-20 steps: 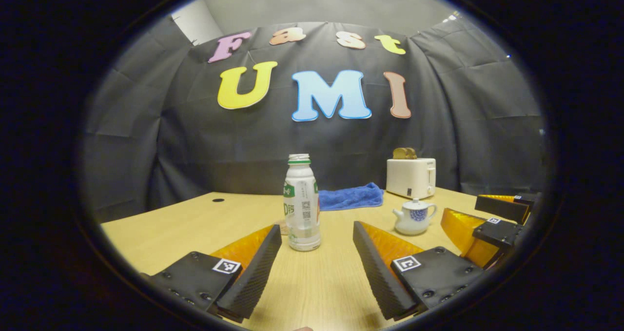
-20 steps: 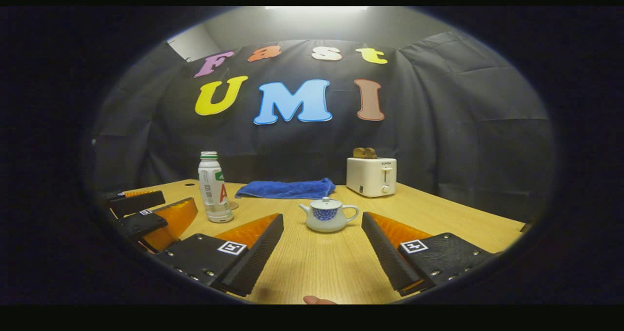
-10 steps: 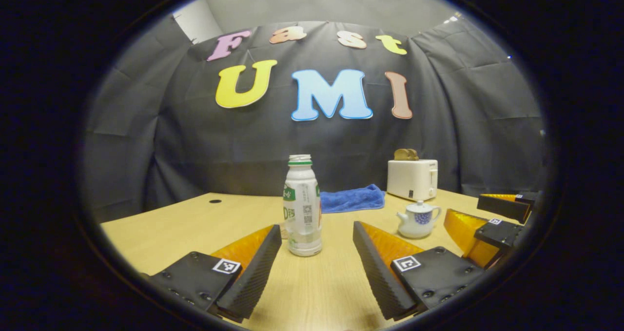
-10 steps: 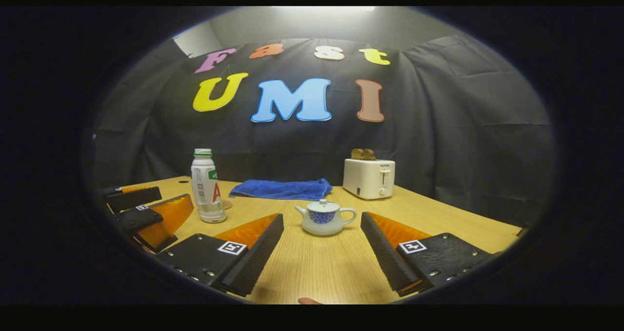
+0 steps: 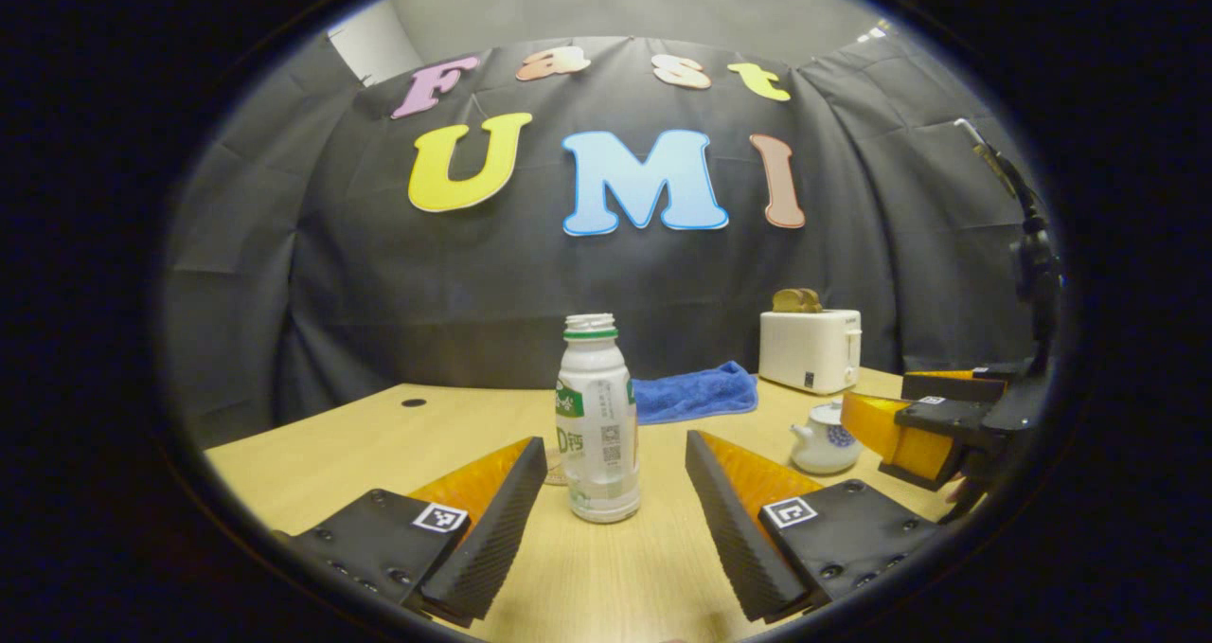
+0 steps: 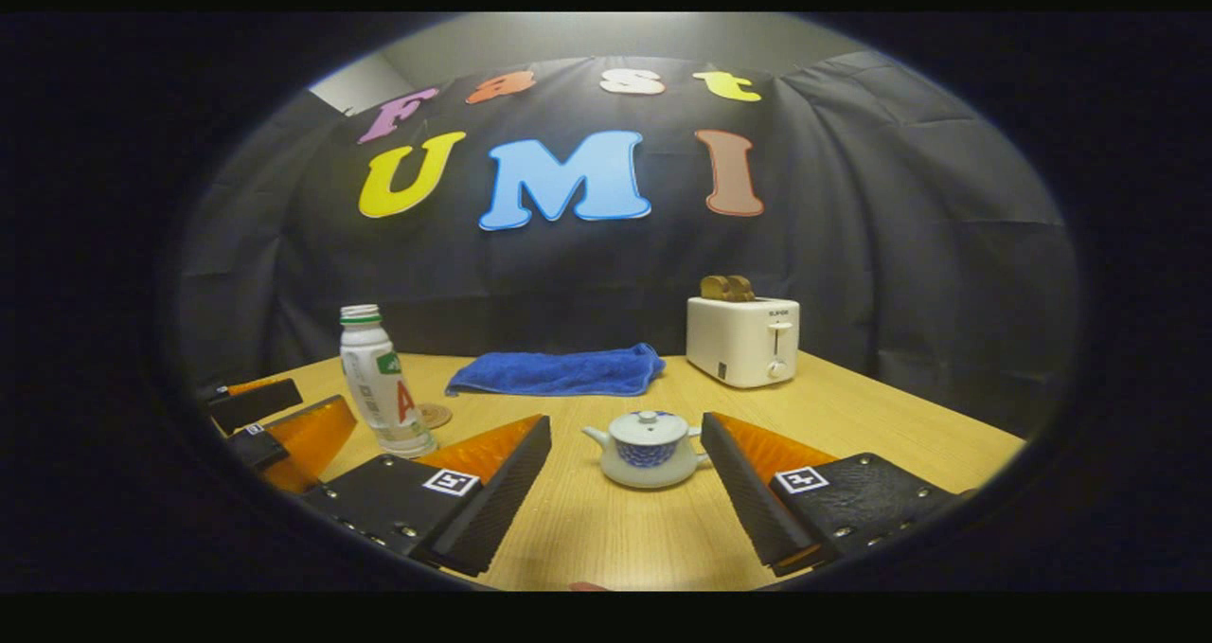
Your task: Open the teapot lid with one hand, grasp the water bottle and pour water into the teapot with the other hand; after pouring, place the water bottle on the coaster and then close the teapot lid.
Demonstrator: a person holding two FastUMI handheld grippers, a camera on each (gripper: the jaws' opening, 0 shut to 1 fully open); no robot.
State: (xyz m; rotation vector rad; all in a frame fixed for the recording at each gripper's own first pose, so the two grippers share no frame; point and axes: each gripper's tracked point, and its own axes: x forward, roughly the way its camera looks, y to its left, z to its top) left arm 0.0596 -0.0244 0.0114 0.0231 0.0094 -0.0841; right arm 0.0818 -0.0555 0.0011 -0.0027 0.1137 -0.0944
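A white plastic water bottle (image 5: 598, 416) with a green neck ring stands upright on the wooden table (image 5: 379, 435), just ahead of my left gripper (image 5: 614, 437), which is open and apart from it. In the right gripper view the bottle (image 6: 379, 383) is at the left, with a round coaster (image 6: 436, 414) behind it. The small white and blue teapot (image 6: 649, 449) has its lid (image 6: 649, 427) on. It sits right in front of my open right gripper (image 6: 626, 425), level with the gap between the fingertips. The left gripper view has the teapot (image 5: 824, 439) partly behind the right gripper (image 5: 923, 416).
A white toaster (image 6: 743, 340) holding bread stands at the back right. A folded blue cloth (image 6: 559, 373) lies at the back middle. The left gripper (image 6: 275, 425) is at the left edge of the right gripper view. Black cloth walls close the booth.
Both grippers have moved forward. The bottle and the teapot now look nearer, and the teapot lies closer to the right gripper's fingertips. Both stay open.
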